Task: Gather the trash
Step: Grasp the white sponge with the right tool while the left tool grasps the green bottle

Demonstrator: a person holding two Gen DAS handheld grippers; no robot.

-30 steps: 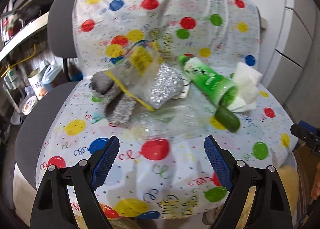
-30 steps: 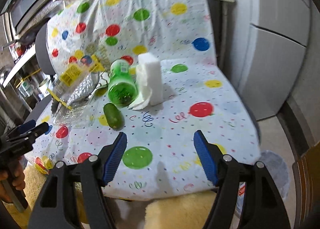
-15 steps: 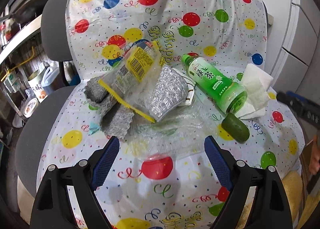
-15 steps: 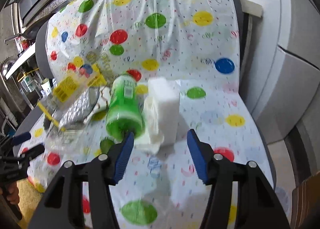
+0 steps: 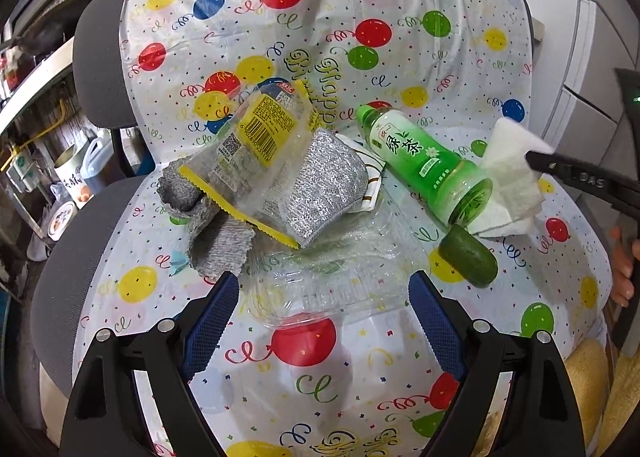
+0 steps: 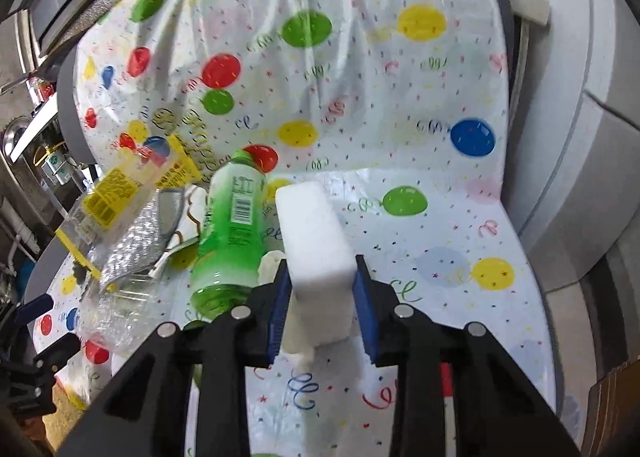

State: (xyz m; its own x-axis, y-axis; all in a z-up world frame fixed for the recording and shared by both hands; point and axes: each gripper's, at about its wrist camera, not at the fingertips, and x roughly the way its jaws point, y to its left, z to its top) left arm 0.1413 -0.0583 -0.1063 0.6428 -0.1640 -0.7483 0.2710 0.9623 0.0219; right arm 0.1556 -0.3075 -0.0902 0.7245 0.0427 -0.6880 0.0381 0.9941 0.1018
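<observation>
A white sponge block (image 6: 316, 241) stands on a crumpled tissue (image 5: 504, 217) on the balloon-patterned chair cover (image 6: 440, 225). My right gripper (image 6: 320, 297) has its jaws closing on the block, and both blue pads touch its sides. A green tea bottle (image 5: 420, 161) lies just left of the block, with a dark green stub (image 5: 468, 257) by its base. My left gripper (image 5: 324, 321) is open over a clear plastic tray (image 5: 320, 285). Behind the tray lie a yellow-edged wrapper (image 5: 248, 153), a silver scouring pad (image 5: 324, 185) and a grey cloth (image 5: 208, 233).
The trash lies on a grey office chair (image 5: 100, 69) under the plastic cover. Grey cabinet fronts (image 6: 580, 137) stand to the right, and a cluttered shelf with tins (image 5: 68, 177) is at the left. A yellow fleece (image 5: 588, 389) hangs at the seat's front edge.
My right gripper moved forward to the white sponge block and narrowed its jaws around it. My left gripper edged closer to the clear tray and stayed open.
</observation>
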